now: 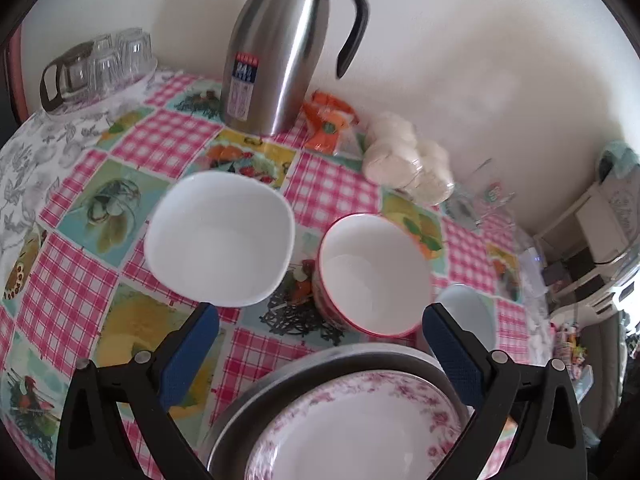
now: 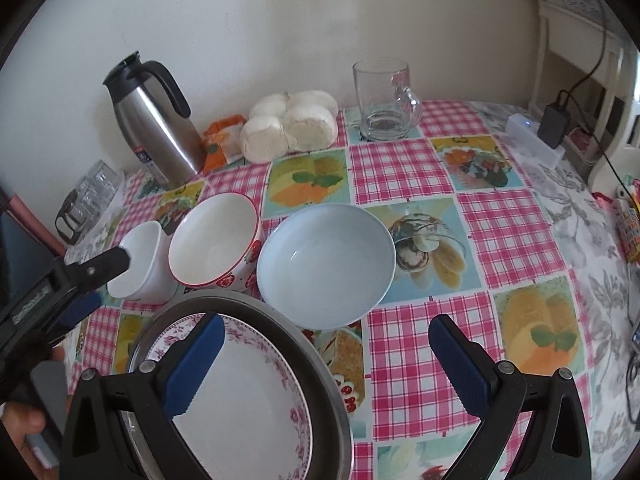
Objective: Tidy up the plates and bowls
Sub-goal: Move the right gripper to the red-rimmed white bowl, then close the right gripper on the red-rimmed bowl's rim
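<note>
The left hand-held gripper (image 1: 320,344) hangs with its jaws spread wide and nothing between them, above the near edge of the surface (image 1: 168,140). The white bowl (image 1: 220,238) lies just ahead of it and to the left, with its near rim close to the left finger's tip. The red-rimmed bowl (image 1: 374,276) sits ahead and slightly right, and beyond the right finger shows a slice of the pale blue bowl (image 1: 466,312). Directly under the left gripper lies the floral plate (image 1: 356,432), nested in a metal tray (image 1: 240,408).

The right hand-held gripper (image 2: 322,364) is likewise wide open and empty. The pale blue bowl (image 2: 326,266) lies straight ahead of it, roughly on its centre line, while the floral plate (image 2: 244,400) and tray (image 2: 320,360) pass under its left finger. The three bowls stand in a row across the surface, each just beside the next; whether their walls touch is hard to tell through the fisheye bend.

The bowls are round, so no long axis governs the grasp; what matters is side. The white bowl is plainly the left gripper's, being at the far left of the row, and the blue one is the right's. A rim pinch on either would probably need the gripper to tip forward and down.

A steel flask (image 2: 154,120), bread rolls (image 2: 290,126) and a glass mug (image 2: 384,100) stand well back by the wall, clear of any likely path.
</note>
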